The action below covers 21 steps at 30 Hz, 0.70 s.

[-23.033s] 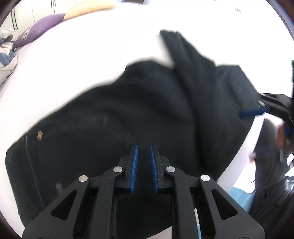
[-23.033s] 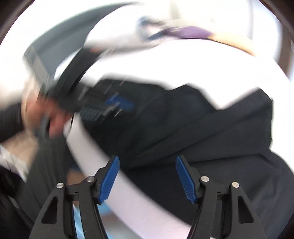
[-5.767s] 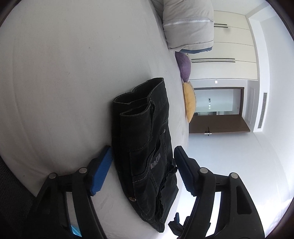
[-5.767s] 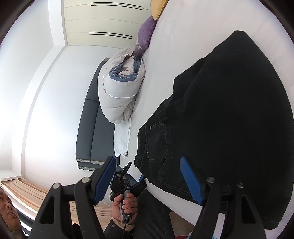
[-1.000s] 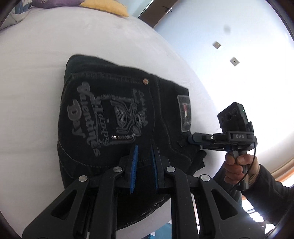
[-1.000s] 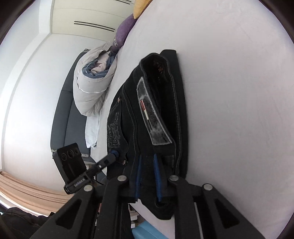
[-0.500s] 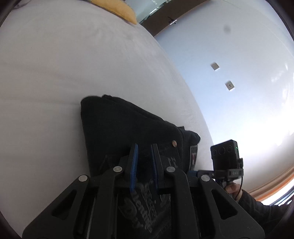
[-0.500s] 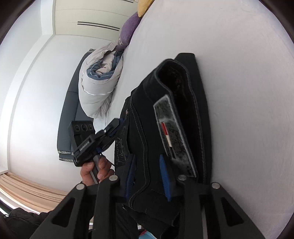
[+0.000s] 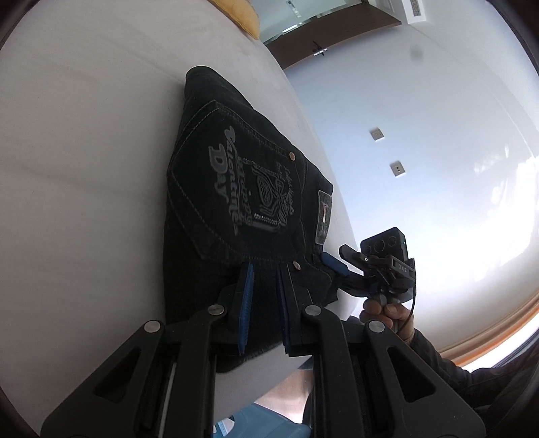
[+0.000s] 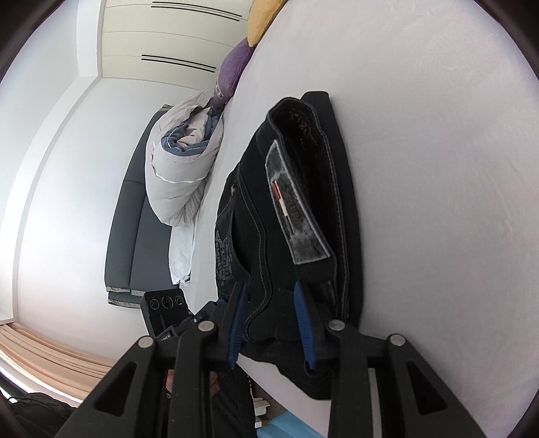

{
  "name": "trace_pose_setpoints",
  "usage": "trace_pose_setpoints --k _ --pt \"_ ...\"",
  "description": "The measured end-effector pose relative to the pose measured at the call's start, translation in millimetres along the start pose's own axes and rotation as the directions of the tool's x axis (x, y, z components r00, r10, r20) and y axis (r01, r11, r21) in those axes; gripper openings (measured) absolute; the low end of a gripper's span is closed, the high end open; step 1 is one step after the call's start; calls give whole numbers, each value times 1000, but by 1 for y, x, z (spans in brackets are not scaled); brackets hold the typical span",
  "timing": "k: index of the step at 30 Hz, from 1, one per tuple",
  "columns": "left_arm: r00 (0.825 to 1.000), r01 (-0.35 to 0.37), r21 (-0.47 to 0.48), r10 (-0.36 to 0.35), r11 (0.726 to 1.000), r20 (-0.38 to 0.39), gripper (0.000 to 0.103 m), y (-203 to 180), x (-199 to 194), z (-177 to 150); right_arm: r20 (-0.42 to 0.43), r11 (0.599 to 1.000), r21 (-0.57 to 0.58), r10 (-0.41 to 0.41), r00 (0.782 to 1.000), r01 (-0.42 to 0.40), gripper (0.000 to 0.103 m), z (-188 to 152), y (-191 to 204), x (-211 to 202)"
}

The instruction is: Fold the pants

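Note:
The black pants (image 9: 235, 188) lie folded into a compact stack on the white bed (image 9: 84, 168), near its edge, back pocket print facing up. My left gripper (image 9: 262, 279) is shut on the near edge of the stack. My right gripper (image 10: 269, 296) is shut on the waistband end of the pants (image 10: 296, 202), beside the grey patch label (image 10: 293, 215). The right gripper also shows in the left wrist view (image 9: 337, 266), at the stack's right corner.
A rolled grey duvet (image 10: 182, 168) lies on the bed's far side, with a purple pillow (image 10: 232, 74) and a yellow pillow (image 10: 262, 20) beyond. A dark sofa (image 10: 134, 229) stands by the wall. The bed edge (image 9: 337, 269) runs close to the pants.
Both grippers have stayed shut on the pants. The folded stack has been pulled and set down closer to the bed edge, its printed pocket now in full view of the left wrist camera.

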<state>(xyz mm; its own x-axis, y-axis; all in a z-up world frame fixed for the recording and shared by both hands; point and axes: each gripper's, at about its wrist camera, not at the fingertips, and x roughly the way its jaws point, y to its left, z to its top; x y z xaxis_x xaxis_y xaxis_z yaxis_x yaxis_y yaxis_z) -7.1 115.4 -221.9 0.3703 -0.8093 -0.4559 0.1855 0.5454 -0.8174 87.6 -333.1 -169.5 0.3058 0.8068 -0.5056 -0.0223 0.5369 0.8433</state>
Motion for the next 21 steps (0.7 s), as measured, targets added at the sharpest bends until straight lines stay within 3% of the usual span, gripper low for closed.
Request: trace_pose_setpoints --k 1,4,5,6,7,9,10,11,12,13,15,17,19,20,21 --pt "1000 -11 6 12 1000 -3 13 -9 15 5 4 1000 -14 -9 1000 9 43 -4 4 -5" --pt "992 -125 68 125 990 11 13 -28 14 0 17 995 -71 -63 998 64 49 -17 22 -20" --pt "982 -188 102 186 977 28 13 -36 11 1 24 992 -93 -78 997 80 51 -22 30 -24" --pt "961 -275 150 269 950 64 14 -50 7 2 39 988 -118 -96 995 100 57 -26 39 -30" --pt "931 -364 201 347 909 115 14 -65 3 4 59 982 -143 -117 991 124 63 -31 46 -37" --pt "879 -472 293 418 832 230 16 -97 -10 9 113 960 -202 -173 978 193 70 -38 65 -48" --pt "851 -517 322 437 793 291 33 -110 -22 14 142 947 -227 -198 970 227 73 -41 75 -53" --pt "818 -564 348 447 749 362 77 -131 -24 15 168 936 -243 -219 961 256 80 -41 83 -58" --pt "790 -594 371 433 713 434 95 -152 -31 16 195 926 -255 -234 953 280 87 -41 91 -62" --pt "765 -616 395 397 681 508 103 -175 -37 16 227 915 -267 -247 942 304 90 -41 102 -66" --pt "665 -706 411 340 576 665 103 -215 -48 14 303 884 -297 -272 913 362 93 -40 124 -74" --pt "595 -763 406 303 502 744 103 -249 -51 17 391 843 -325 -291 873 427 100 -41 146 -85" --pt "533 -816 367 334 447 777 103 -263 -55 23 480 789 -357 -304 823 500 103 -44 172 -93" --pt "513 -831 351 349 432 785 103 -270 -53 27 519 753 -369 -319 793 545 103 -46 185 -94" --pt "508 -832 340 356 438 784 103 -276 -52 31 563 707 -376 -339 754 599 103 -50 198 -96"
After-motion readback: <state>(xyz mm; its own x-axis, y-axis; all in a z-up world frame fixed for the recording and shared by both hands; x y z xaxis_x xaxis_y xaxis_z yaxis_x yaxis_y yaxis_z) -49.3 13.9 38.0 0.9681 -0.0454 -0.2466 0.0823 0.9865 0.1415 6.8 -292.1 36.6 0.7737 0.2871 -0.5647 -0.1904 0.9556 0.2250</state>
